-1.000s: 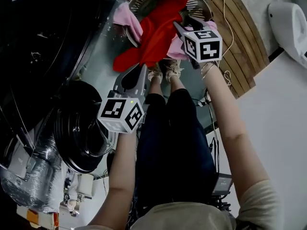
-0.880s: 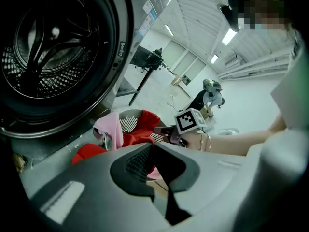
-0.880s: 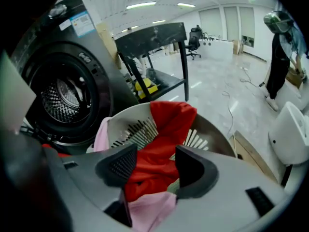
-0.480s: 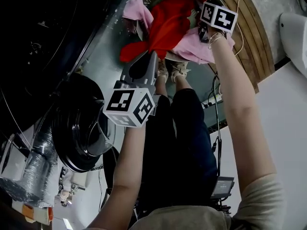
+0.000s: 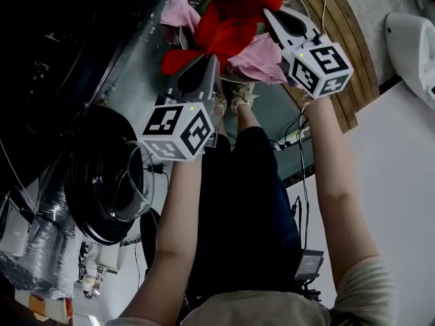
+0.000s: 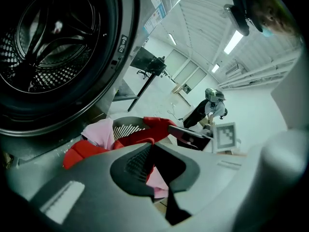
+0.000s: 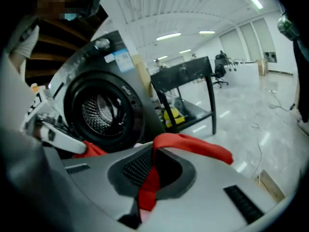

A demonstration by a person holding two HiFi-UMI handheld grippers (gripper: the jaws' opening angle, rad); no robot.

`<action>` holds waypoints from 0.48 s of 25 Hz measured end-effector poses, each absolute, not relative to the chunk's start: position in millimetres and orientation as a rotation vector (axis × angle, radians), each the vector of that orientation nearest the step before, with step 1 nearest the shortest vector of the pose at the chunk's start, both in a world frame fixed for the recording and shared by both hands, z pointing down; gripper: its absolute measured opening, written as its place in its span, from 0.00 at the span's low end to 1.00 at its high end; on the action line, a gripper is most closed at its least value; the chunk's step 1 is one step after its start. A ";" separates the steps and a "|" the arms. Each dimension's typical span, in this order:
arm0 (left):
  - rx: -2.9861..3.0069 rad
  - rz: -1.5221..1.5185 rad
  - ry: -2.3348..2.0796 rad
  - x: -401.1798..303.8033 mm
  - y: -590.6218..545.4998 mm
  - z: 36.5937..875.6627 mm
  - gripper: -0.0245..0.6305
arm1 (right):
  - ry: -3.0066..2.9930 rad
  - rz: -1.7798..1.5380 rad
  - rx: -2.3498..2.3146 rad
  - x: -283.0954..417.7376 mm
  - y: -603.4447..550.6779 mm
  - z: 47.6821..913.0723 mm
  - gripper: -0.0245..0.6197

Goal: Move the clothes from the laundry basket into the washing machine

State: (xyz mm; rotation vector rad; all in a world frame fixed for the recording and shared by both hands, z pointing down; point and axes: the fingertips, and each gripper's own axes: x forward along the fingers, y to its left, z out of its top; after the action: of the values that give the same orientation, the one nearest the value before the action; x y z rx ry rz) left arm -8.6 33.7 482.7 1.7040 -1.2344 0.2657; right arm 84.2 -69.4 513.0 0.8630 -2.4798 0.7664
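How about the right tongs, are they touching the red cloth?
Touching. The right gripper view shows the right tongs, just closed, pinching the red cloth between them.

The scene is seen steeply downward from head height. 2 close cameras, carried on the left tool (image 5: 204,66) and right tool (image 5: 274,17), are aimed along the jaws. The red garment (image 5: 231,29) and washing machine (image 5: 129,73) are shared by all 3 views.
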 end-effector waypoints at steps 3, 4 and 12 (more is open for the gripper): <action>1.715 0.239 -1.225 -8.5 28.6 477.4 0.07 | -2.594 0.705 0.712 70.1 -36.3 467.6 0.06; 1.726 0.231 -1.217 -8.0 26.7 474.9 0.07 | -2.618 0.681 0.659 64.8 -25.6 456.0 0.06; 1.848 0.171 -1.141 -1.6 6.6 440.5 0.07 | -2.617 0.438 0.401 29.4 26.8 430.8 0.08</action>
State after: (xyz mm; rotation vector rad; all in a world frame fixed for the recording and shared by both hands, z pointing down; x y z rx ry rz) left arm -1.6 6.6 440.5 1.8478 -1.1410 0.1708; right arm 29.4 26.8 430.8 0.4006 -2.6174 0.4384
